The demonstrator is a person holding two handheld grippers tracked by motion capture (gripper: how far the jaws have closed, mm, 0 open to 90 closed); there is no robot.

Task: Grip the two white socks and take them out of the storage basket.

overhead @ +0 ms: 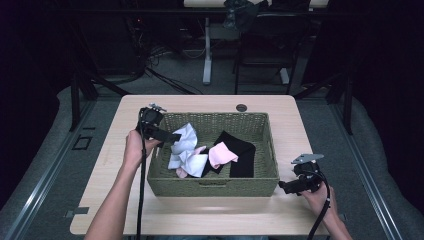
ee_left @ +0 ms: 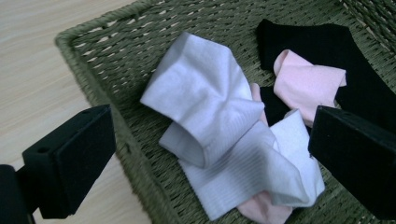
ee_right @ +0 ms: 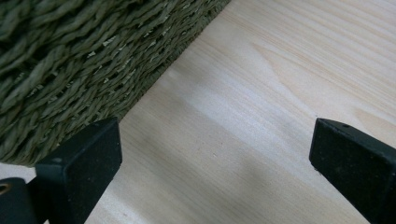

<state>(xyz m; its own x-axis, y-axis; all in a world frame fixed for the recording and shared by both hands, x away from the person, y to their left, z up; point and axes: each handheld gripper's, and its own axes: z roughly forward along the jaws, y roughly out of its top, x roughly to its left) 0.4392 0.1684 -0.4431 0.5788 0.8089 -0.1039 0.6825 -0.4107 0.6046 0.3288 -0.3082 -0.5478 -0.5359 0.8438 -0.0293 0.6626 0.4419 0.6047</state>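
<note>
A green woven basket (overhead: 272, 150) sits mid-table and holds white socks (overhead: 186, 145), pink socks (overhead: 222, 154) and black socks (overhead: 237, 150). My left gripper (overhead: 176, 136) hangs open over the basket's left rim, jaws pointing right toward the white socks. In the left gripper view my left gripper (ee_left: 210, 149) frames the white socks (ee_left: 205, 102), with a pink sock (ee_left: 306, 84) and a black sock (ee_left: 327, 42) beyond. My right gripper (overhead: 282, 187) rests open low by the basket's near right corner. In the right gripper view my right gripper (ee_right: 215, 163) is above bare wood beside the basket wall (ee_right: 70, 60).
The light wooden table (overhead: 210, 212) has bare room in front of and to both sides of the basket. A round cable hole (overhead: 241, 107) lies near the far edge. Chairs and a desk leg stand beyond the table on the dark floor.
</note>
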